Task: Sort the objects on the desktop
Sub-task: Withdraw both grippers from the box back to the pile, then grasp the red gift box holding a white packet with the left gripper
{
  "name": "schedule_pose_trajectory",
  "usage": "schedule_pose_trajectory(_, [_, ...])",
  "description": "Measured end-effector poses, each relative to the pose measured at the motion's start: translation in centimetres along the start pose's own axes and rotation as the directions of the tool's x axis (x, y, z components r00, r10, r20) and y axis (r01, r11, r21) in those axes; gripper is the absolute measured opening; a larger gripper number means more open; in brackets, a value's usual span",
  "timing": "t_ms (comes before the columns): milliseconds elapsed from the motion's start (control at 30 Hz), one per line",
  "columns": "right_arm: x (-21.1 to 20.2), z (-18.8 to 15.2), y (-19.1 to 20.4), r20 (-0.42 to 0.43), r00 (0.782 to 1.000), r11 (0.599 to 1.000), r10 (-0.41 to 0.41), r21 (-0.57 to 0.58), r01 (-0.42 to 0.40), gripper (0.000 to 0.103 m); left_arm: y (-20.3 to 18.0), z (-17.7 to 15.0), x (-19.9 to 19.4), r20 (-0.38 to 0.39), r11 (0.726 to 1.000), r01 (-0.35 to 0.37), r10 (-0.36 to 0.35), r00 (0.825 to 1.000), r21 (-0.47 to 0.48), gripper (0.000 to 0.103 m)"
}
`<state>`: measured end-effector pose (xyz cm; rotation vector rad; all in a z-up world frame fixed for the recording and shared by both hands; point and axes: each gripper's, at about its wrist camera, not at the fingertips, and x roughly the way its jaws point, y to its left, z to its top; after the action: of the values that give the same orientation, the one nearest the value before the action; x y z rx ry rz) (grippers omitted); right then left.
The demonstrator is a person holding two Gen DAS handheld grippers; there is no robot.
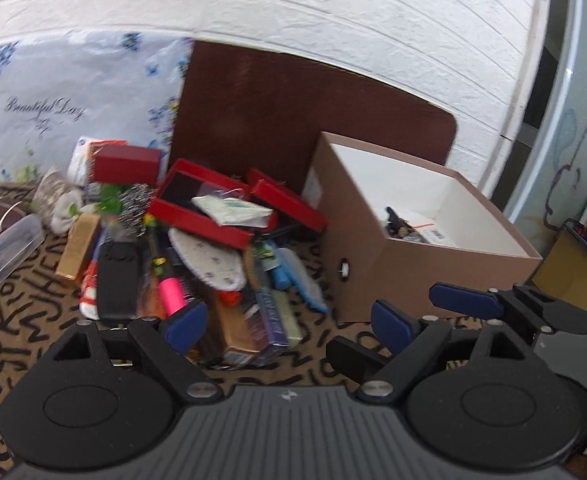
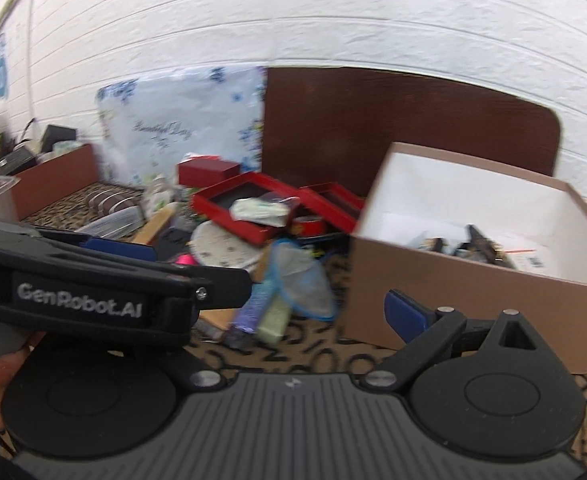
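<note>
A white brick-pattern wall backs a table covered in a tan cloth (image 1: 29, 344) with black squiggles; a dark brown board (image 1: 277, 120) and a flowered bag (image 1: 65, 104) lean against the wall.

In the left wrist view, the left gripper (image 1: 289, 326) hovers low over the near end of a heap of clutter (image 1: 197, 252), its jaws set wide with nothing between them. The heap holds an open red box (image 1: 205, 208) with a pale packet in it, a second red box (image 1: 127, 164) behind, a black case (image 1: 117, 280), a pink marker (image 1: 172, 292), a blue brush (image 1: 297, 280) and flat cartons. To the right, just beside the heap, stands an open cardboard box (image 1: 373, 272) with a few small dark items and a labelled slip in its far corner. The right gripper's blue pad shows at the right edge, near the box.

In the right wrist view, the same heap (image 2: 253, 248) lies ahead and left, and the cardboard box (image 2: 453, 292) ahead and right, mostly bare inside. Of the right gripper (image 2: 277, 296) only one blue finger (image 2: 407, 316) shows clearly; the left gripper's black body covers the other side, so I cannot tell how wide its jaws stand. Nothing is seen held.

Judging from this, sorting has barely started: a handful of items sit in the box, while nearly the whole heap remains to be picked through.
</note>
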<state>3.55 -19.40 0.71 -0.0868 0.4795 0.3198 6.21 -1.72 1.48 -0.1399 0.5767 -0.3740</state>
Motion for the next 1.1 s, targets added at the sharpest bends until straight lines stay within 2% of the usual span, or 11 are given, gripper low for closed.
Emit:
schedule_pose_trajectory(200, [2.4, 0.8, 2.1, 0.009, 0.998, 0.997, 0.062, -0.04, -0.062, 0.096, 3.4, 1.3, 0.4, 0.023, 0.998, -0.036, 0.037, 0.999, -0.053, 0.089])
schedule_pose_trajectory(333, [4.2, 1.6, 2.4, 0.017, 0.997, 0.996, 0.079, -0.046, -0.078, 0.095, 5.0, 2.8, 1.3, 0.03, 0.997, -0.041, 0.043, 0.999, -0.067, 0.079])
schedule_pose_trajectory(633, [8.5, 3.6, 1.7, 0.03, 0.998, 0.998, 0.054, -0.037, -0.053, 0.086, 7.8, 5.6, 4.7, 0.02, 0.994, -0.041, 0.043, 0.999, -0.101, 0.059])
schedule_pose_trajectory(700, [9.4, 4.1, 1.5, 0.037, 0.998, 0.999, 0.044, -0.03, -0.043, 0.079, 8.3, 6.1, 5.5, 0.015, 0.993, -0.041, 0.042, 0.999, -0.113, 0.058])
schedule_pose_trajectory(867, [11.5, 5.1, 1.0, 0.05, 0.999, 1.0, 0.02, -0.004, -0.02, 0.076, 9.0, 7.4, 7.8, -0.003, 0.991, -0.052, 0.052, 0.999, -0.12, 0.052])
schedule_pose_trajectory(1100, [14.6, 5.5, 0.1, 0.031, 0.999, 0.998, 0.013, 0.063, -0.015, 0.068, 9.9, 8.0, 10.5, -0.044, 0.99, -0.066, 0.061, 0.997, -0.123, 0.037])
